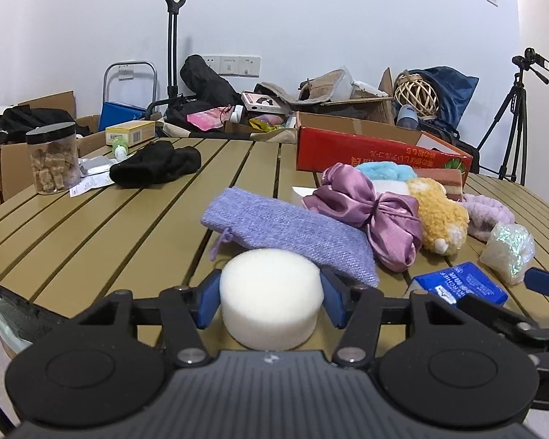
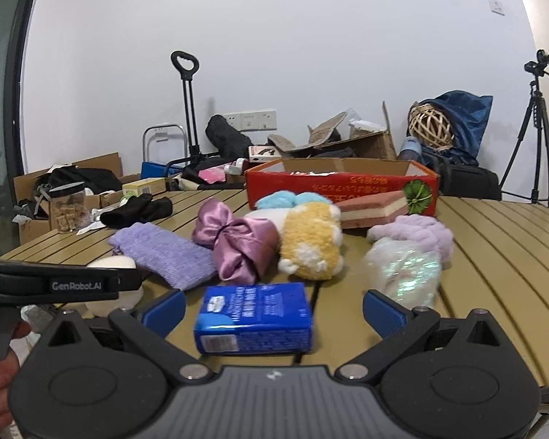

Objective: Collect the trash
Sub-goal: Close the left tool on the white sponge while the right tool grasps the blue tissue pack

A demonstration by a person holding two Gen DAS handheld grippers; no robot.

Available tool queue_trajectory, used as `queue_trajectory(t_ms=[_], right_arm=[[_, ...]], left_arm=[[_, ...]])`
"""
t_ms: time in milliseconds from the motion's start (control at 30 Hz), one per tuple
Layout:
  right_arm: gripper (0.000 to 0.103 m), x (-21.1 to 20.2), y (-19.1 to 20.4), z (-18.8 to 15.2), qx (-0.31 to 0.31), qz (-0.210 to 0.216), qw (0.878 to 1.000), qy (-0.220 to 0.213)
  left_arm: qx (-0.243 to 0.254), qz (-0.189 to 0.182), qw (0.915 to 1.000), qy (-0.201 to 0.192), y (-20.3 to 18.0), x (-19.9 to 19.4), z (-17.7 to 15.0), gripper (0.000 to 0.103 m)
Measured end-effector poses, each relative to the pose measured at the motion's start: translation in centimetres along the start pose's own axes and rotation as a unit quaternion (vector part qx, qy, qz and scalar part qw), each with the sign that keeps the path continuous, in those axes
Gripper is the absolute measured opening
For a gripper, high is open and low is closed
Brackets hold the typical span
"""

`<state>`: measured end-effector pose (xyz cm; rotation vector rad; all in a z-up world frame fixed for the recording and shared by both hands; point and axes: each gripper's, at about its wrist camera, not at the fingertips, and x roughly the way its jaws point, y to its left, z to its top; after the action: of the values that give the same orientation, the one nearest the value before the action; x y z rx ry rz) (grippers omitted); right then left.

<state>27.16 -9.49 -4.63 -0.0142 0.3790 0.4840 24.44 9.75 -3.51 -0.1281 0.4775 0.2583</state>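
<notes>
Sponge (image 1: 271, 298) | white, round, thick | clamped in left hand-held gripper (image 1: 271, 301)

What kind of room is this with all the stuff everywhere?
Probably a spare room used for storage and filming. Open cardboard boxes and a folding hand cart crowd the plain white wall, and a camera on a tripod faces the slatted table.

Right gripper (image 2: 272, 311) sitting wide open w/ blue tissue pack (image 2: 254, 317) lying btwn fingers on slatted table (image 2: 494, 256), not touching; left gripper (image 2: 91, 285) showing at left edge.
</notes>
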Motion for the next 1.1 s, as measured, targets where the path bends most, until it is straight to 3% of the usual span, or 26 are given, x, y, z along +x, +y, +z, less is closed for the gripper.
queue_trajectory(t_ms=[600, 633, 700, 900, 1100], right_arm=[[0.102, 3.3, 2.5, -0.6, -0.025, -0.023, 0.999, 0.030], [0.101, 3.4, 2.5, -0.7, -0.026, -0.024, 0.999, 0.031], [0.088, 3.5, 2.5, -0.7, -0.027, -0.024, 0.999, 0.032], [0.073, 3.6, 2.0, -0.7, -0.017, -0.020, 0.999, 0.034], [0.072, 3.3, 1.7, -0.8, -0.007, -0.009, 1.000, 0.027]], left_arm=[[-0.009, 0.000, 1.0000, 0.003, 1.5, -0.4, -0.3, 0.057], [-0.009, 0.001, 1.0000, 0.003, 1.4, -0.4, -0.3, 0.057], [-0.009, 0.002, 1.0000, 0.003, 1.5, -0.4, -0.3, 0.058], [-0.009, 0.001, 1.0000, 0.003, 1.4, -0.4, -0.3, 0.058], [-0.009, 0.001, 1.0000, 0.001, 1.5, -0.4, -0.3, 0.058]])
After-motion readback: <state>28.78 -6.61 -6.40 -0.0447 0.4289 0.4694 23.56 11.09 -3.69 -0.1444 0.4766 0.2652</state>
